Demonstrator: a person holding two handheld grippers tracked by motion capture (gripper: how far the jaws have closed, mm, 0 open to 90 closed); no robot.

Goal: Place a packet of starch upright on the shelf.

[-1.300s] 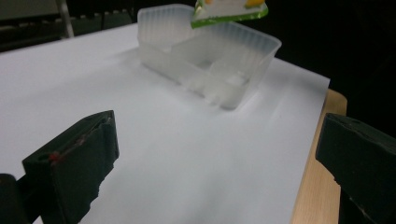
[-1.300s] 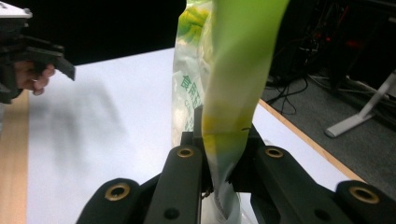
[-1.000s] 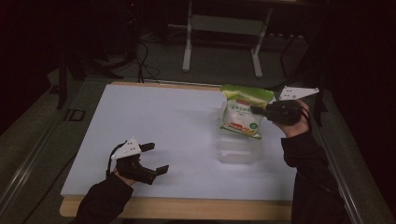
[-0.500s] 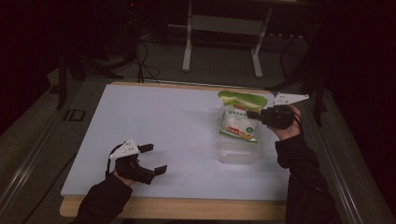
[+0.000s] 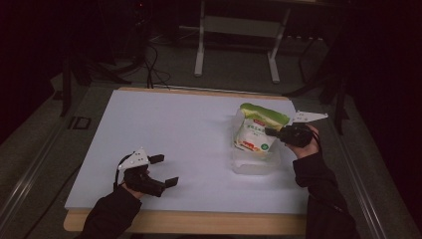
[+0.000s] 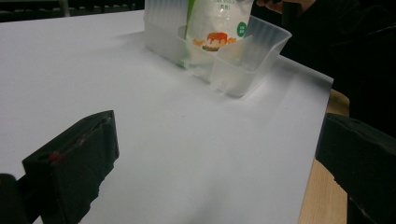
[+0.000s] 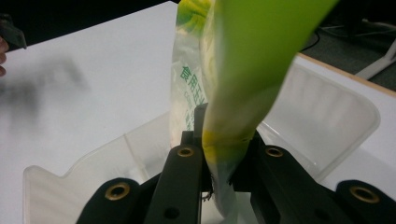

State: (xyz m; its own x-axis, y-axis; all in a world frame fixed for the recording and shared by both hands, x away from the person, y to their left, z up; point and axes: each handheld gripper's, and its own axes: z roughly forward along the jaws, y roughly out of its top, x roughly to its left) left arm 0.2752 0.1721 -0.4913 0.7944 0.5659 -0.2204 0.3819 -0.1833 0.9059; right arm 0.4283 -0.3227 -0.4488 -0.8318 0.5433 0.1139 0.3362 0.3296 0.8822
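Pouch (image 5: 256, 134): upright in the clear tub (image 5: 254, 164), pinched at its edge by the right hand-held gripper (image 5: 271, 133), likely to steady it.
Left hand-held gripper (image 5: 163, 170): jaws spread wide, empty, resting on the bench (image 5: 174, 124), well apart from the tub.

The white tabletop (image 5: 189, 134) is bare over its whole left and middle part, so a gripper can pass there freely from the near edge to the far edge. The only obstacle standing on it is the clear plastic container (image 5: 254, 162) at the right side, with the green and white pouch (image 5: 258, 132) rising upright out of it. The right gripper (image 5: 272, 133) is closed on the pouch edge and blocks the approach from the right. The left gripper (image 5: 164, 171) rests near the front left edge with its jaws apart, well apart from the container, with bare tabletop between them.
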